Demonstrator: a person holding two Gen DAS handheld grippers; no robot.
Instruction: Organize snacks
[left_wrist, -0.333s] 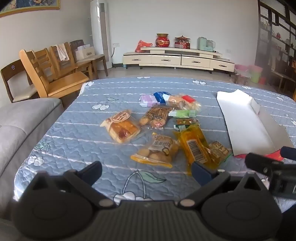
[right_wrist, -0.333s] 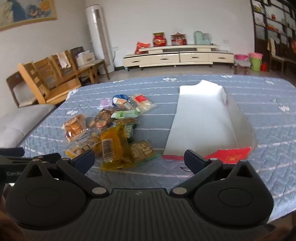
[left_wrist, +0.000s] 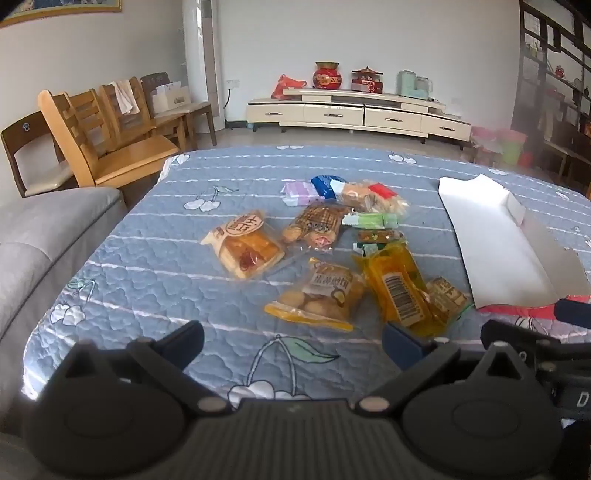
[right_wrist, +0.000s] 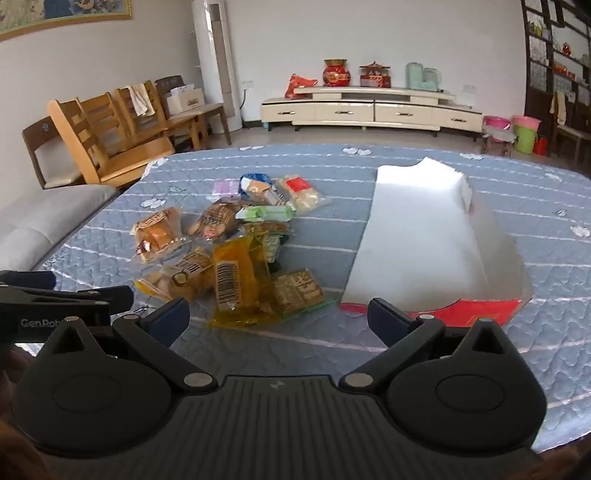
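The left gripper (left_wrist: 291, 345) and right gripper (right_wrist: 279, 319) hover with fingers spread wide, holding nothing. The snack packets (left_wrist: 332, 251) lie clustered on the quilted surface (left_wrist: 155, 266), just left of the white box (right_wrist: 421, 236).

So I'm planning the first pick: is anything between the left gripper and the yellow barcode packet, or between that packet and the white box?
Nothing visible blocks either path. The left gripper is open over bare quilt short of the yellow barcode packet. Only a small brown packet lies against its box side, low and flat, before the white box.
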